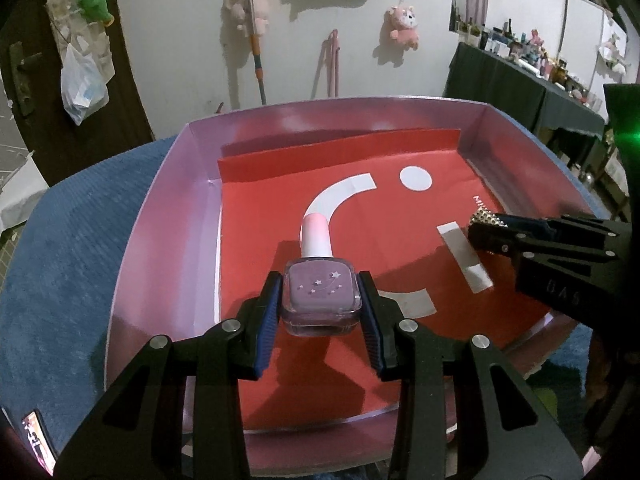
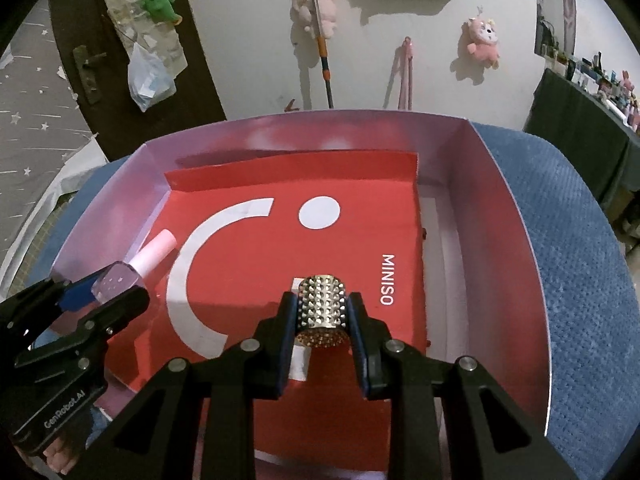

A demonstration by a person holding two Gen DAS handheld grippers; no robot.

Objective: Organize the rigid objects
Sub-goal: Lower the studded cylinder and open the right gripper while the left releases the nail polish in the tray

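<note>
My left gripper (image 1: 320, 296) is shut on a purple nail polish bottle (image 1: 320, 294) with a pink cap, held over the left half of a shallow pink box (image 1: 168, 208) lined with a red MINISO sheet (image 1: 272, 224). My right gripper (image 2: 322, 308) is shut on a studded gold cylinder (image 2: 322, 310), held over the middle of the red sheet (image 2: 360, 240). The left gripper (image 2: 108, 292) with the bottle (image 2: 132, 270) shows at the left of the right wrist view. The right gripper (image 1: 480, 228) with the cylinder (image 1: 486, 217) shows at the right of the left wrist view.
The box (image 2: 516, 216) sits on a blue textured cloth (image 2: 572, 240). A phone (image 1: 38, 442) lies at the cloth's near left edge. A dark table with several small bottles (image 1: 520, 76) stands at the far right. Plush toys and a mop (image 1: 254, 36) hang on the white wall behind.
</note>
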